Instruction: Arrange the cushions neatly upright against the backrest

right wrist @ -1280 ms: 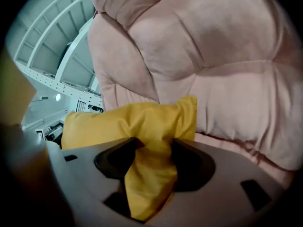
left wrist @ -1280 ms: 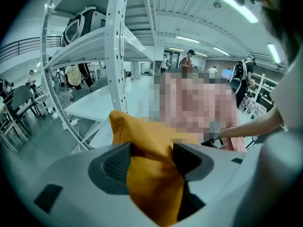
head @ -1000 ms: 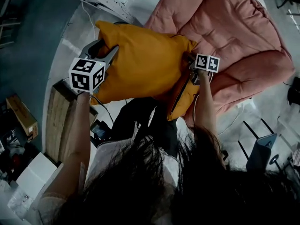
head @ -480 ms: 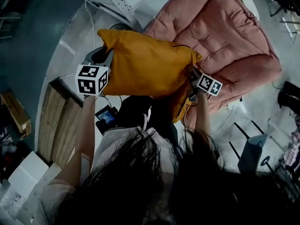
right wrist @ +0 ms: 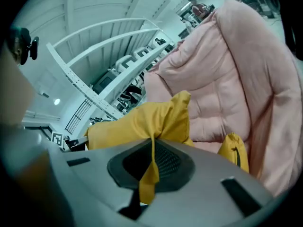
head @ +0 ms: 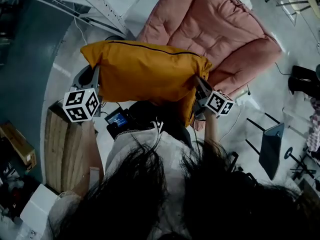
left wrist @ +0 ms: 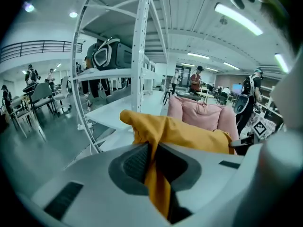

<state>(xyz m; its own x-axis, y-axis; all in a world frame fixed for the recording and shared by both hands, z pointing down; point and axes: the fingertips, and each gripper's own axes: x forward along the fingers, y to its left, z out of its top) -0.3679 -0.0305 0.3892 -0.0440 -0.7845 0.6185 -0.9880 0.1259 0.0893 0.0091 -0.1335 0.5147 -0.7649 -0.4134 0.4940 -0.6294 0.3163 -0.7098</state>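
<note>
Cushion: yellow cushion (head: 145, 74), held off the floor with its long side about level, in front of the pink chair (head: 215, 29).
Left tongs: left tongs (left wrist: 154, 167) had just been closing on the cushion's left corner, with fabric pinched between the pads.
Right tongs: right tongs (right wrist: 151, 167) were clamped tight on the cushion's right corner.

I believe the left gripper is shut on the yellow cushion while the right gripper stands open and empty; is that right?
Not quite. The right gripper is shut on the yellow cushion too, not open and empty, as the right gripper view shows. The left gripper, its jaws having just closed further, is indeed shut on it.
</note>
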